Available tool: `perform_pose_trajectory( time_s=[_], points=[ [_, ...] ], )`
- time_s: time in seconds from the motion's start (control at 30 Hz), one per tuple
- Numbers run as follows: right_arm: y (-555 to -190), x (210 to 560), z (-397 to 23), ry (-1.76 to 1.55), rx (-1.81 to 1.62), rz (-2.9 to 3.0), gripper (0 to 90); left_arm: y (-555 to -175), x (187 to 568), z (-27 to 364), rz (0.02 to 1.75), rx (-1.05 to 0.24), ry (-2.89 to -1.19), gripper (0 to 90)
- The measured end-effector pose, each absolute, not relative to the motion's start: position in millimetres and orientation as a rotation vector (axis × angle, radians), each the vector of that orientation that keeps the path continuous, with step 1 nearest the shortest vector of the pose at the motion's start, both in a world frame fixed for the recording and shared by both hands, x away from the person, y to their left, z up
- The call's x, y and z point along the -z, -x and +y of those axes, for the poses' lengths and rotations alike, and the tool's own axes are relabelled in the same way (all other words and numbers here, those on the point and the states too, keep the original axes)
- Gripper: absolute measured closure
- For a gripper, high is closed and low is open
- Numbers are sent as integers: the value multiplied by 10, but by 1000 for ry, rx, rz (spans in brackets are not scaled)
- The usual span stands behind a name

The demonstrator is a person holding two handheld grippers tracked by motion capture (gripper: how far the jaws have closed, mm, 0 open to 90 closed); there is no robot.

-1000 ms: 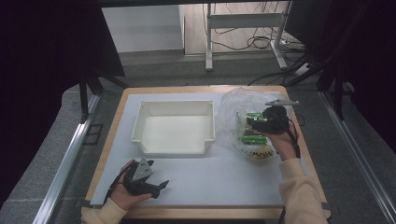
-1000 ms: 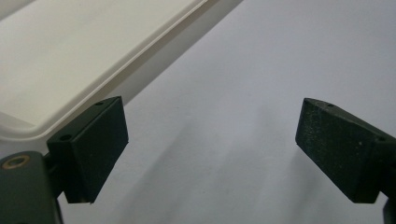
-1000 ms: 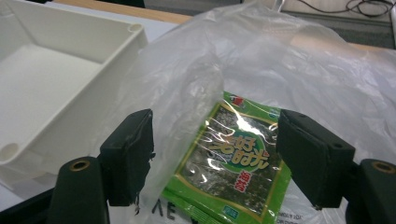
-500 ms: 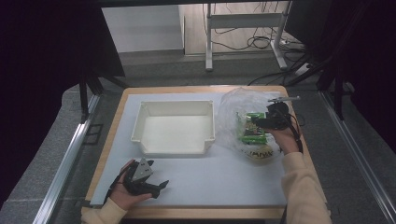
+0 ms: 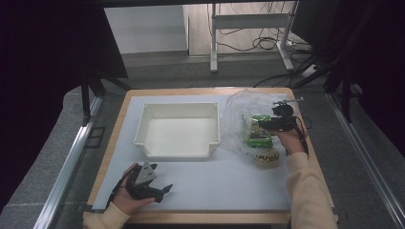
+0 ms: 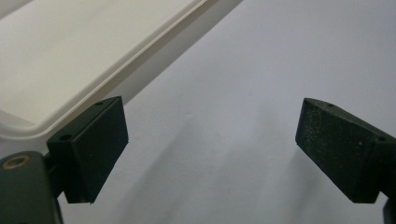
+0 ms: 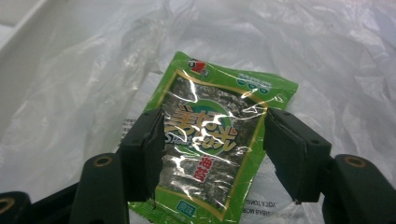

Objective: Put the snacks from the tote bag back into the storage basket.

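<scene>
My left claw (image 5: 165, 188) rests wide and empty on the near surface (image 5: 229, 186), well apart from the work. Farther out, my right claw (image 7: 212, 154) has just been closing, with the green snack packet (image 7: 215, 144) between its jaws, which straddle its short width. Whether the pads press yet, I can't quite tell. The packet lies on the crumpled clear bag (image 5: 243, 107), right of the white tray (image 5: 179, 152), its long axis running away from the claw, top edge farthest.

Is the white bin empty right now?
Empty: the white bin shows a bare floor; the green packet lies outside on the plastic bag.
</scene>
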State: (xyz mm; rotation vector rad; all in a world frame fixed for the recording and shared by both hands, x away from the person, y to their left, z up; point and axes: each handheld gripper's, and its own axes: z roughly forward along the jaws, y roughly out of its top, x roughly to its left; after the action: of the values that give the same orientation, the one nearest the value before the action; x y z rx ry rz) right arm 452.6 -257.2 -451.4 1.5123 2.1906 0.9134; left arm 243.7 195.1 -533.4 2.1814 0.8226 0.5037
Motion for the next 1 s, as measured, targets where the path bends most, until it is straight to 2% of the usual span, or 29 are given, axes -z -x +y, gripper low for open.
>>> perform_pose_trajectory(
  time_s=[0.27, 1.0],
  points=[
    [-4578, 4580, -2580, -1542, -879, 2196, 403, -2434, 5331, 1956, 821, -505, -2178, 92],
    [-4728, 4783, -2709, -1690, -787, 2255, 505, -2430, 5322, 1962, 822, -506, -2175, 92]
  ],
)
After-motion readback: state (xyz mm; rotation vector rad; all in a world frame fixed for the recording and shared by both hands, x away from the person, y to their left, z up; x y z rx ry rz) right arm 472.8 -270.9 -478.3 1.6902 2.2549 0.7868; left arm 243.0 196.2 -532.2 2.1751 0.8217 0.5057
